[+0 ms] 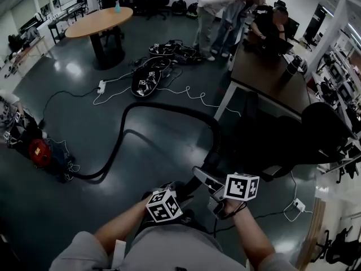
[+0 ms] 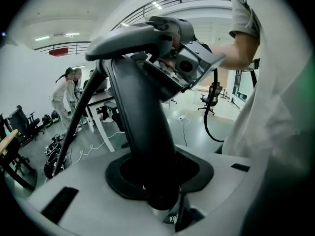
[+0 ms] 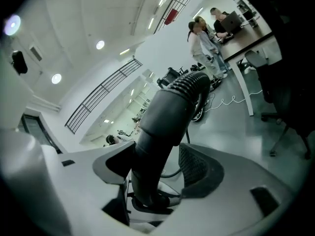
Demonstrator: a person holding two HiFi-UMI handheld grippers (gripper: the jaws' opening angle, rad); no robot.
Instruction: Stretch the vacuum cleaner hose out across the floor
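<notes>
while the left gripper (image 2: 158, 183) is clamped on the hose's stiff black handle (image 2: 140, 107), the right gripper (image 3: 156, 178) stands open around the ribbed cuff (image 3: 170, 114), pads not pressing. hose (image 1: 169, 107) arcs from bottom centre over mid frame, down to the red vacuum (image 1: 38, 150) at left. looks light, bendy, springy and may kink, so best taken by cuff or handle. office chair (image 1: 324, 131) and desk (image 1: 265, 75) crowd the right. white cable (image 1: 192, 95) and gear pile (image 1: 146, 78) lie beyond, people (image 1: 225, 10) at upper right.
</notes>
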